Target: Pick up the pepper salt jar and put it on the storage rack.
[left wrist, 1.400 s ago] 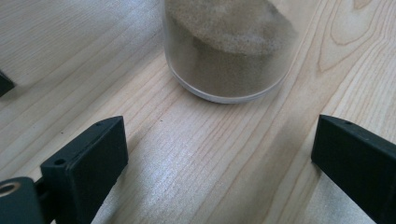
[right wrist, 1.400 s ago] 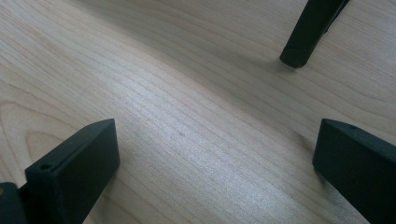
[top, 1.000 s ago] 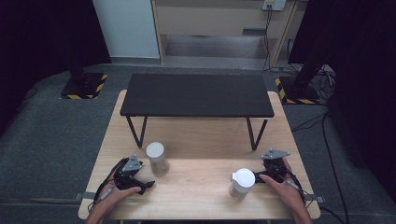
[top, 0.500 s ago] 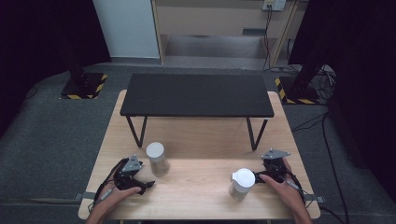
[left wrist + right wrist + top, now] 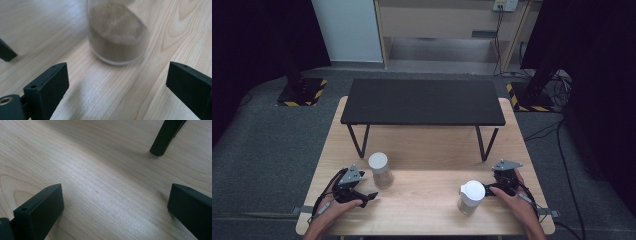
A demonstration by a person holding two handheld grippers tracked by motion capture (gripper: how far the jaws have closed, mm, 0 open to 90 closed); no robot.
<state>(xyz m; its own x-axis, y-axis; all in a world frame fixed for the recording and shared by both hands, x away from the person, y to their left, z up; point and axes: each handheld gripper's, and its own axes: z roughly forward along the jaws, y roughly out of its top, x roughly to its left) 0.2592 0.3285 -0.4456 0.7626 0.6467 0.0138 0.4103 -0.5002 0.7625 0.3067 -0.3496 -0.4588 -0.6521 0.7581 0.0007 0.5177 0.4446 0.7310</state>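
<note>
Landmark: black bench point(image 5: 422, 102) standing on the far half of the wooden table point(image 5: 427, 200). Cut off or unclear: in the left gripper view the near jar's top and lid are cropped by the frame edge, and the glass is blurred; in the high view the right jar's contents are mostly hidden under its white lid, and the right gripper's jaw tips are hard to separate from that jar, so contact cannot be told there. The bench's far legs are hidden beneath its top. Containers: a clear glass jar point(image 5: 380, 170) with a white lid stands upright in front of the bench's front left leg point(image 5: 357, 141); it is seen partly filled with a brownish powder point(image 5: 117, 32), surface sloped. A second white-lidded jar point(image 5: 471, 196) stands nearer the person, in front of the bench's front right leg point(image 5: 482, 143). The left gripper point(image 5: 362, 196) is held in front of the bench's left end, jaws spread wide, nothing between them, with the powder jar just ahead of the gap. The right gripper point(image 5: 115, 212) is held in front of the bench's right end, jaws likewise wide apart over bare wood, a bench leg visible beyond.
</note>
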